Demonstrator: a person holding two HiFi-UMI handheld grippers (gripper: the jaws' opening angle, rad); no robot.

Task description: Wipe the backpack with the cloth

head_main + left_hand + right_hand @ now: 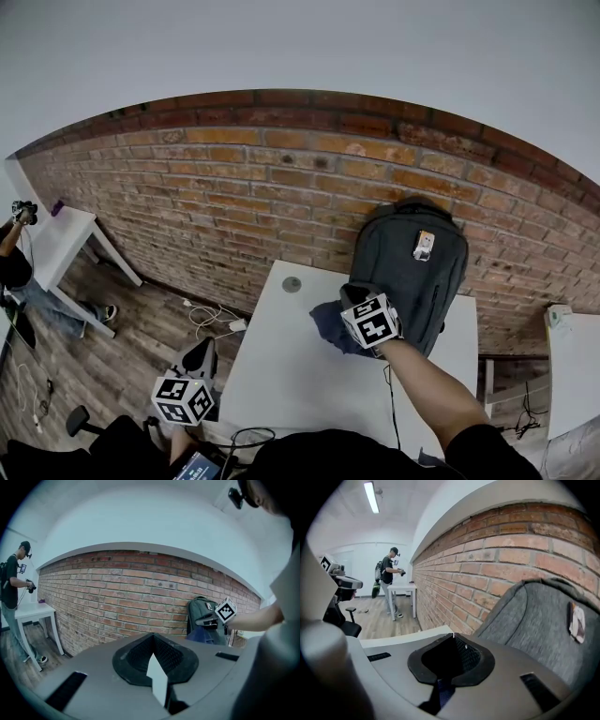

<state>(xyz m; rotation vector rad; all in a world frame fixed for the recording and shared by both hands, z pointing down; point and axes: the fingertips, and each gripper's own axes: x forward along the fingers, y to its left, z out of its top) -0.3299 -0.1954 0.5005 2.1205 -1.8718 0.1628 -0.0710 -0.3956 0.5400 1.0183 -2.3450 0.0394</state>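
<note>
A grey backpack (408,267) stands upright on the white table (291,375), leaning against the brick wall. My right gripper (353,298) is at the backpack's lower left side, shut on a dark blue cloth (330,330) that hangs below it against the bag. In the right gripper view the backpack (539,620) fills the right half and a strip of cloth (442,693) shows between the shut jaws (453,640). My left gripper (201,356) hangs off the table's left edge, jaws together and empty. The left gripper view shows its jaws (153,641), the backpack (200,613) and the cloth (199,634).
A small round disc (292,284) lies on the table near the wall. White cables (211,319) trail on the wooden floor at left. Another white table (66,234) with a person (14,272) beside it stands far left. A white table's corner (572,361) is at right.
</note>
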